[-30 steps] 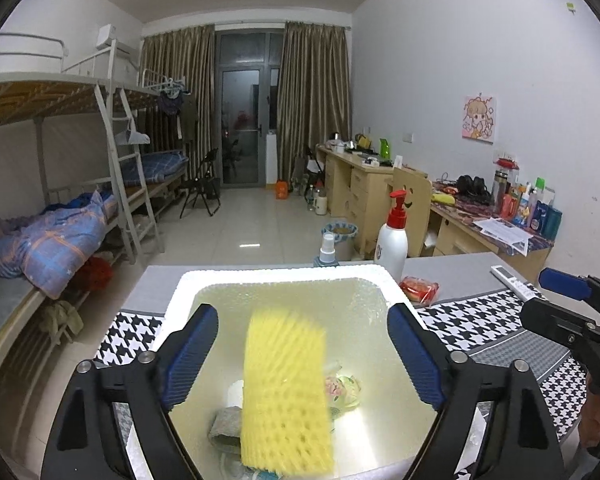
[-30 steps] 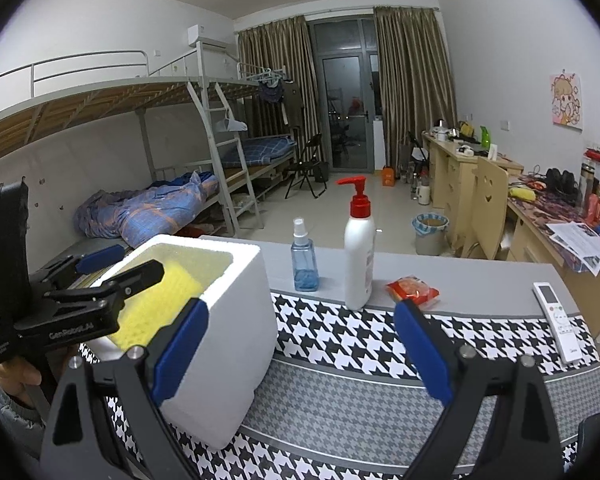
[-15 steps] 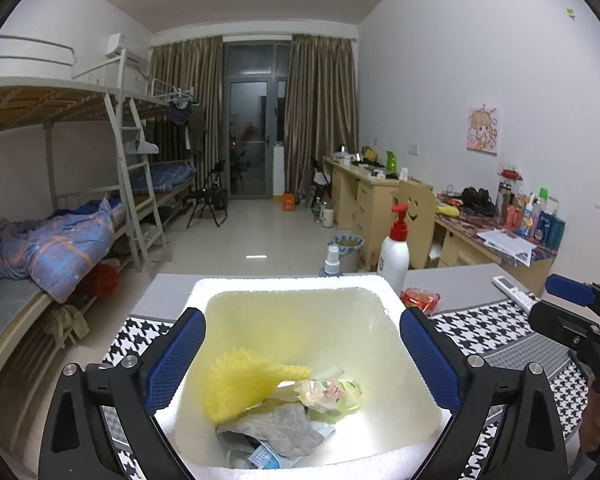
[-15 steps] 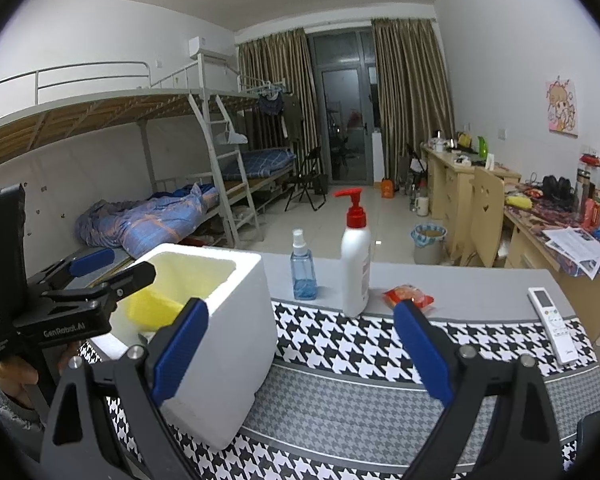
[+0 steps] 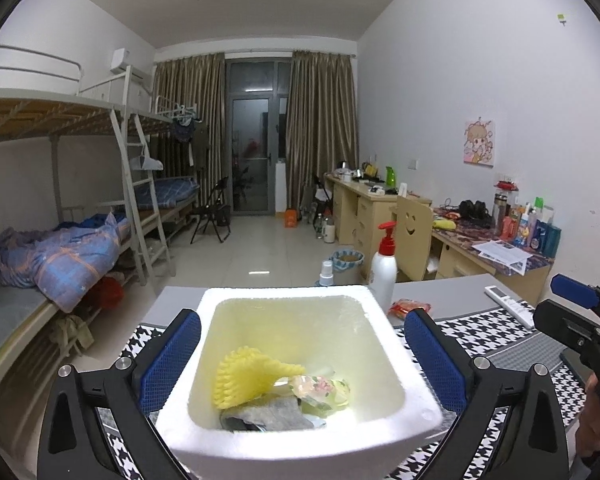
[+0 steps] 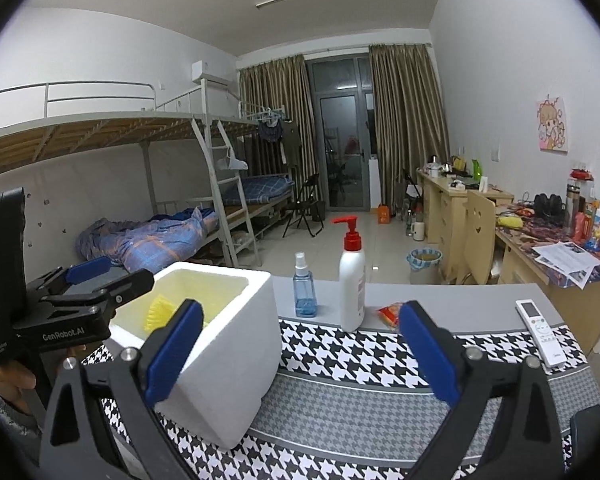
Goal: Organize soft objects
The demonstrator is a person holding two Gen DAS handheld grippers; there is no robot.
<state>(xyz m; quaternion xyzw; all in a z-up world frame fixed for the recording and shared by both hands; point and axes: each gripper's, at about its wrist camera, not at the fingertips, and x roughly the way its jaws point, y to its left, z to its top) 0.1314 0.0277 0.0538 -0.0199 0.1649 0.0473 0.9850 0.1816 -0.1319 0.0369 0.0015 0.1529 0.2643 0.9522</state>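
Note:
A white foam box (image 5: 300,436) stands on the houndstooth table cloth (image 6: 380,360). Inside it lie a yellow foam net (image 5: 248,376), a grey cloth (image 5: 272,416) and a floral soft piece (image 5: 316,388). My left gripper (image 5: 300,356) is open and empty, held just above the box's near side. My right gripper (image 6: 300,352) is open and empty over the cloth, to the right of the box (image 6: 228,344). The yellow net (image 6: 158,312) shows inside the box there, and the left gripper (image 6: 100,280) shows above the box's left rim.
A white pump bottle with red top (image 6: 352,280), a small blue spray bottle (image 6: 305,288) and a red packet (image 6: 390,314) stand at the table's back edge. A white remote (image 6: 538,326) lies at the right. Bunk beds and desks fill the room behind.
The yellow foam net left my left gripper and dropped into the box, where it now lies still. The left gripper has drawn back and up a little. The right gripper barely moved.

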